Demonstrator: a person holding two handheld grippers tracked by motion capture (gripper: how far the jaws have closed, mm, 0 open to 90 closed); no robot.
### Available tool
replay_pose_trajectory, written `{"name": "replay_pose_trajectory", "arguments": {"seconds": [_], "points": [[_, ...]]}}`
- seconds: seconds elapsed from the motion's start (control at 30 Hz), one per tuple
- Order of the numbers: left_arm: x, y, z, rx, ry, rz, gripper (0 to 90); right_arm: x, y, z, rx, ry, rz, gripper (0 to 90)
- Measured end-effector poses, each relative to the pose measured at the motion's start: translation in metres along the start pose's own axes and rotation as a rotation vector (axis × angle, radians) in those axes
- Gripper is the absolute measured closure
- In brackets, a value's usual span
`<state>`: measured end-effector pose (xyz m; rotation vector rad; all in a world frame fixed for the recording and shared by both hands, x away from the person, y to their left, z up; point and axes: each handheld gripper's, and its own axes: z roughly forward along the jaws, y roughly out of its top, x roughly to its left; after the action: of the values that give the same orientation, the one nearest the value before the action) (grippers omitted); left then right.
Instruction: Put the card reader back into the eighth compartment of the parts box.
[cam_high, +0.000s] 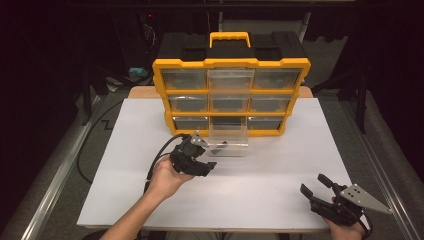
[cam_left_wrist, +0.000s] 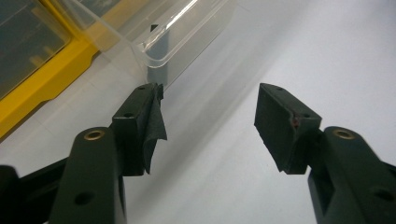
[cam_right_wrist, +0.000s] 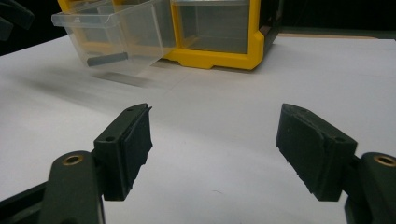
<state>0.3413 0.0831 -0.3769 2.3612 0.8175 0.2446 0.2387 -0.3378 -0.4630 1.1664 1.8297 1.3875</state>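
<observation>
Two grippers are held with jaws spread and empty: the left gripper just in front of the clear plastic drawer, the right gripper well apart from it. That drawer, pulled out of the yellow-framed nine-drawer organiser, rests tilted on the white tabletop; a dark small part is seen inside. If nudged carelessly, the drawer could probably slide or spill its part.
</observation>
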Motion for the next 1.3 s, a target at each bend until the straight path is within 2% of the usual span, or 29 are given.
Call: {"name": "replay_pose_trajectory", "arguments": {"seconds": [0.87,0.97,1.3], "points": [[0.017,-0.034,-0.007,-0.076,0.044,-0.071,39.8,0.000,0.000,0.000,0.002,-0.003,0.001,26.9],[0.020,-0.039,-0.009,-0.098,0.051,-0.085,39.8,0.000,0.000,0.001,0.004,-0.003,-0.006,26.9],[0.026,-0.053,-0.012,-0.124,0.069,-0.124,39.4,0.000,0.000,0.001,0.005,-0.004,-0.002,26.9]]}}
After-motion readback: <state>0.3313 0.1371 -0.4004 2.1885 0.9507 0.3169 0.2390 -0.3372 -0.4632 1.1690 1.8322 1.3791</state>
